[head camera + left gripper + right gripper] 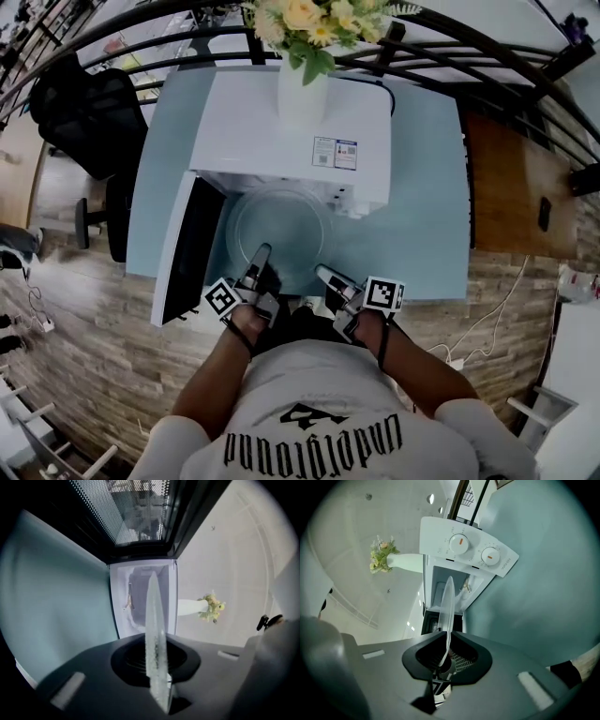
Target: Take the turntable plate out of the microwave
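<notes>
Plainly, left hand-held gripper [261, 253] and right hand-held gripper [323, 273] pinch the turntable plate [279, 223] — pale-blue table [427, 187], wood floor [94, 361] below.

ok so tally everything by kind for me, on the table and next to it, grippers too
microwave: 1
glass turntable plate: 1
vase of flowers: 1
grippers: 2, left gripper and right gripper, jaws of both shut on the plate's rim
table: 1
black chair: 1
total: 7
</notes>
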A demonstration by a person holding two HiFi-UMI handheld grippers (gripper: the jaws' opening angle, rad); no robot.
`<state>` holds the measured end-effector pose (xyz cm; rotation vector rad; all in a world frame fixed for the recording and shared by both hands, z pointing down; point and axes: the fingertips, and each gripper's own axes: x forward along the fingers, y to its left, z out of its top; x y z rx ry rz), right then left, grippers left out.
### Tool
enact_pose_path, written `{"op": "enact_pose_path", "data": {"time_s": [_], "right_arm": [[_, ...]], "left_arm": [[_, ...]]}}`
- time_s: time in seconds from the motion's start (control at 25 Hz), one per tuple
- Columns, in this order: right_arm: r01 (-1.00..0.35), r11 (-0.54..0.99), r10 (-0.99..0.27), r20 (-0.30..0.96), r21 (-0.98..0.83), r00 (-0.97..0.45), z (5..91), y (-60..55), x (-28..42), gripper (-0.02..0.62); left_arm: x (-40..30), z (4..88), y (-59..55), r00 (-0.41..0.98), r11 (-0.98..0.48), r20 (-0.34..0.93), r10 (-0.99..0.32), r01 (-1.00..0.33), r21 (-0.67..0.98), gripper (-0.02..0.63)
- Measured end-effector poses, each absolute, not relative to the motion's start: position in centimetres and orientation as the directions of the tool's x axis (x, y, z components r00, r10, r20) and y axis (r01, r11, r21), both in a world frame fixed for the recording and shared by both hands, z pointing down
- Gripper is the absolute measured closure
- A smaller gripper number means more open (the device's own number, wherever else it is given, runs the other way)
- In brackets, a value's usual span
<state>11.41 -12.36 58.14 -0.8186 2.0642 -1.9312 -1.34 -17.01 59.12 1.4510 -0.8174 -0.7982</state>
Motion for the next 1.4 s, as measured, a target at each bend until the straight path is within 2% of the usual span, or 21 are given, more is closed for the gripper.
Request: {"op": "enact_pose_path", "data": {"time_s": [0.24,0.68,0.88,1.0,1.12,1.24,1.4], "right_arm": [[-0.267,-0.007,-0.476,0.238,-0.964,-0.847,55.9,-10.3,11.8,0.565],[-0.215,0.099,-0.464,0.146,-0.971,-0.874,50.6,-9.1,11.3,0.563],[-0.212,0.112,-0.487,0.133,-0.971,-0.863,49.1,-8.1,10.5,0.563],[-0.241,0.077,-0.513,0.169,-0.967,-0.842,49.1,-6.8,10.0,0.563],[-0.211,0.122,-0.545,0.112,-0.97,-0.831,48.2,-5.7,8.5,0.563],[-0.258,0.116,-0.579,0.146,-0.959,-0.802,47.9,-3.4,7.5,0.561],[-0.23,0.186,-0.608,0.073,-0.955,-0.791,46.5,-0.3,4.8,0.561]], "left_arm": [[-1.3,56.4,-15.0,0.51,-0.032,0.0,-0.86,-0.053,0.998,0.529],[-1.9,50.9,-13.2,0.499,-0.083,-0.027,-0.866,-0.091,0.992,0.529],[-2.6,49.2,-12.6,0.522,-0.102,-0.045,-0.852,-0.082,0.991,0.529],[-3.4,48.8,-11.9,0.545,-0.107,-0.038,-0.837,-0.095,0.99,0.529],[-4.5,48.0,-10.9,0.573,-0.123,-0.047,-0.818,-0.096,0.988,0.529],[-5.7,47.4,-9.2,0.607,-0.128,-0.043,-0.793,-0.098,0.987,0.529],[-7.7,46.9,-6.3,0.646,-0.131,-0.027,-0.763,-0.115,0.985,0.531]]}}
